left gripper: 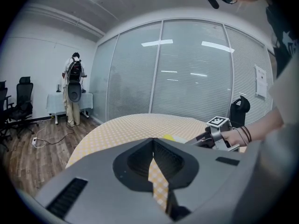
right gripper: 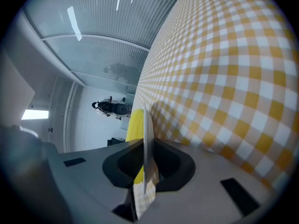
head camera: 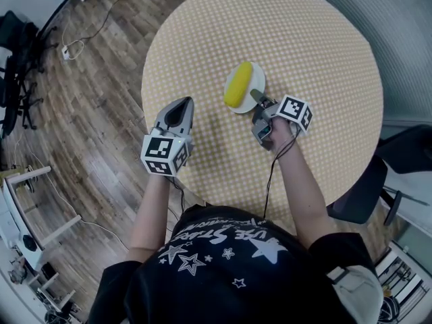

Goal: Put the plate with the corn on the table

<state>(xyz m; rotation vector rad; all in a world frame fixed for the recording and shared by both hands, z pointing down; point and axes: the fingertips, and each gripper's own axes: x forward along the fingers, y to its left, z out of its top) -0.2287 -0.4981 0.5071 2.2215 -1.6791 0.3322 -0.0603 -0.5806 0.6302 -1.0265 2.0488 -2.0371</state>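
- plate (head camera: 258, 79) with corn (head camera: 238, 84): mid-bench (head camera: 304, 39), looks set down or just short of it; contact unclear.
- right gripper (head camera: 257, 97): pinching the plate's near rim.
- left gripper (head camera: 181, 106): pressed together, empty, by the bench edge.
- remaining, likely: release the rim.

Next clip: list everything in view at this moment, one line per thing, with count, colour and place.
Table: one, round, yellow-and-white checked top, centre.
Plate: one, white, over the table's middle.
Corn: one cob, yellow, on the plate.
Chair: one, dark, by the table's right edge.
Office chairs: two, black, far left of the room.
Floor: one, brown wood, around the table.
Bystander: one, with a dark backpack, at the room's far end.
Left gripper: one, grey, fingers together with nothing between them, above the table's left edge.
Right gripper: one, grey, fingers clamped on the plate's rim.
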